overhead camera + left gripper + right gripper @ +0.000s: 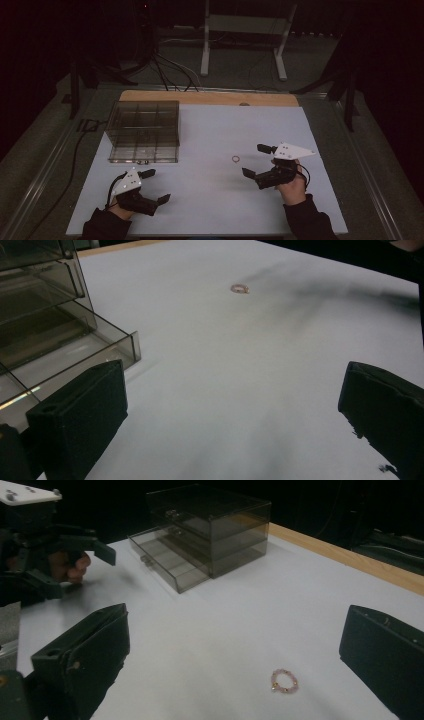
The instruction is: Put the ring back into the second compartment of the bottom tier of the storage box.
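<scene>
The right gripper point(258, 161) has its jaws wide apart and holds nothing. It hovers low over the right side of the white table point(210, 200), aimed left toward a small pink bead ring point(235, 159). The ring lies flat on the table just left of that gripper, between the jaws as the right gripper view point(284, 681) shows it.

The left gripper point(156, 186) at the near left also has its jaws spread and empty. Just beyond it stands a smoky clear drawer box point(144, 131), its bottom drawer point(167, 562) pulled out toward the near side.
</scene>
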The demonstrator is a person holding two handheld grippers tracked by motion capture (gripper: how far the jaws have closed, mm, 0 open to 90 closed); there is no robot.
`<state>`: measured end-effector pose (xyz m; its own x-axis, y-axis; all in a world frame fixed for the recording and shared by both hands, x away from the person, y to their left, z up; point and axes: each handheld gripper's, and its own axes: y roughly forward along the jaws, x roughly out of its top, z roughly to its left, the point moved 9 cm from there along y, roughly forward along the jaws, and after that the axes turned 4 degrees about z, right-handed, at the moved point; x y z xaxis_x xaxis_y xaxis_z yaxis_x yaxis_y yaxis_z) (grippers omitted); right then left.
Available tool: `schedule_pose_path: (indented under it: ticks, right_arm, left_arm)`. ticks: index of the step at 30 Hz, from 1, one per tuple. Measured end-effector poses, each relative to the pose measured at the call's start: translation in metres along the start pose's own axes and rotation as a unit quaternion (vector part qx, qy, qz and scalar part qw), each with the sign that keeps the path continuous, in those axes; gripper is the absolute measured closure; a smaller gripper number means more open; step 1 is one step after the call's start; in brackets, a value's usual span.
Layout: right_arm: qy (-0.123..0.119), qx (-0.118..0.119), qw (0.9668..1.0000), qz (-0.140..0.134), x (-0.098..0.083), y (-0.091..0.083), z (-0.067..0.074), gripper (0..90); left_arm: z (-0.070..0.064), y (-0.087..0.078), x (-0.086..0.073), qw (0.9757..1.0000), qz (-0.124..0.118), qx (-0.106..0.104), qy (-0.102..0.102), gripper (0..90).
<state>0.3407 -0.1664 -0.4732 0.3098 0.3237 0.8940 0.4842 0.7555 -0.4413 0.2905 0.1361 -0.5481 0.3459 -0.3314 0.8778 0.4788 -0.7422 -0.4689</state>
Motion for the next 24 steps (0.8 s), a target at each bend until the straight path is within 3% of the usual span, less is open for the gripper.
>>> schedule_pose_path:
  ticks: [17, 24]
  right_arm:
    - [0.030, -0.037, 0.9988, 0.013, -0.005, 0.007, -0.033, 0.0]
    - [0.037, -0.042, 0.9982, 0.020, -0.006, 0.015, -0.042, 0.0]
  left_arm:
    - [0.000, 0.000, 0.000, 1.0000, 0.001, 0.001, 0.002, 0.6]
    - [0.000, 0.000, 0.001, 1.0000, -0.002, 0.001, 0.000, 0.6]
